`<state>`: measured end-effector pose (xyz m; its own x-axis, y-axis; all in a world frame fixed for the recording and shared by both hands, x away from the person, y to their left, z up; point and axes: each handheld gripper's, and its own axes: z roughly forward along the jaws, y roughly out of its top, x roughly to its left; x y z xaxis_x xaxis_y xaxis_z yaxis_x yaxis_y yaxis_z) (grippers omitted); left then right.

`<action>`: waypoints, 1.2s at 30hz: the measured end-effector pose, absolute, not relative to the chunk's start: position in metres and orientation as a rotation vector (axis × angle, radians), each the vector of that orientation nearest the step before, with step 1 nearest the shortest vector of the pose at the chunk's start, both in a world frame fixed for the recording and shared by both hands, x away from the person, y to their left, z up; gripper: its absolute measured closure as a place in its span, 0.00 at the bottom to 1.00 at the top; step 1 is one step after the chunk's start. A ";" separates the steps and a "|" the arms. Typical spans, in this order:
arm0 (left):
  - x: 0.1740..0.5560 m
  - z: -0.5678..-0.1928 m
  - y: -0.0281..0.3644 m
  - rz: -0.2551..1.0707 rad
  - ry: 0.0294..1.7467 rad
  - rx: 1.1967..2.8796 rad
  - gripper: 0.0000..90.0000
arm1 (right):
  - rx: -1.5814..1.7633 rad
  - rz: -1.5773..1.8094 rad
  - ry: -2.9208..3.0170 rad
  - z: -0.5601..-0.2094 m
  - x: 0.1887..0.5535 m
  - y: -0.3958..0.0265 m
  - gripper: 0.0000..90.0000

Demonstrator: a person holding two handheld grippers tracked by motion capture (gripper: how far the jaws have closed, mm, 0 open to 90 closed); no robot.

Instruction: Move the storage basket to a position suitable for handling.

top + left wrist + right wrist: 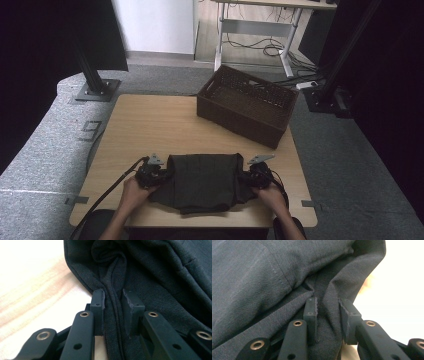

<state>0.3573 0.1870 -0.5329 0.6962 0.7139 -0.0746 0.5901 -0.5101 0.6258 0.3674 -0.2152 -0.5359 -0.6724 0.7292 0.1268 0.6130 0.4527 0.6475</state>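
At the near edge of the pale wooden table, the left gripper is clamped on the left edge of a dark grey folded cloth garment. The right gripper pinches its right edge. Keeping both hands level should hold the fold flat. A brown woven basket waits beyond.

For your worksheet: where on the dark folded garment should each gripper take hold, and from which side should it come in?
Take the dark garment at its two side edges, each gripper coming in level from its own side. The cloth bunches into thin folds there, as the left gripper and right gripper show, both clamped on such folds.
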 end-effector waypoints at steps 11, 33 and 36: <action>0.337 -0.530 0.187 0.232 0.966 2.315 0.81 | 1.149 1.030 2.568 -0.536 0.340 -0.217 0.77; 0.291 -0.531 0.190 0.302 0.858 2.345 0.83 | 1.064 1.036 2.648 -0.534 0.299 -0.215 0.74; 0.285 -0.531 0.190 0.292 0.849 2.349 0.83 | 1.059 1.022 2.660 -0.533 0.293 -0.214 0.74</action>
